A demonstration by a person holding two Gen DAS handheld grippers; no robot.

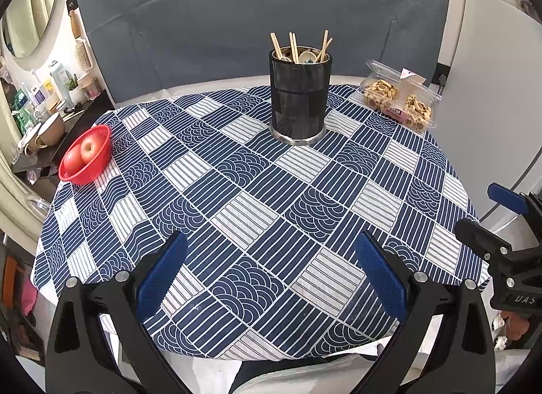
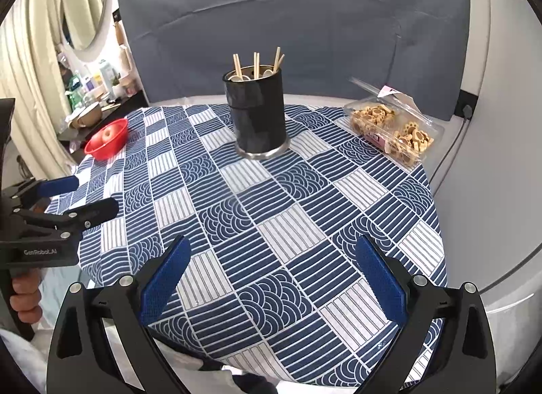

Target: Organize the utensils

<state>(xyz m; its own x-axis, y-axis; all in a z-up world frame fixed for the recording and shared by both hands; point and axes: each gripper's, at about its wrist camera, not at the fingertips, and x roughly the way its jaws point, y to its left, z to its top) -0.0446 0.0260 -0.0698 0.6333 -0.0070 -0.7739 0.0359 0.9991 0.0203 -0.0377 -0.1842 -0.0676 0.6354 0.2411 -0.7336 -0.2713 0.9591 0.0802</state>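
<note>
Standing upright in holder [image 1: 299, 99]: chopsticks [image 1: 293, 46]

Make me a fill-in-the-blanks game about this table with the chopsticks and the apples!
1. The chopsticks stand in a tall ____ holder.
2. The apples sit in a ____ bowl.
3. The biscuits are in a clear ____ box, lid open.
4. The left gripper and the right gripper both have their jaws ____, holding nothing.

Missing words: black; red; plastic; open
</note>
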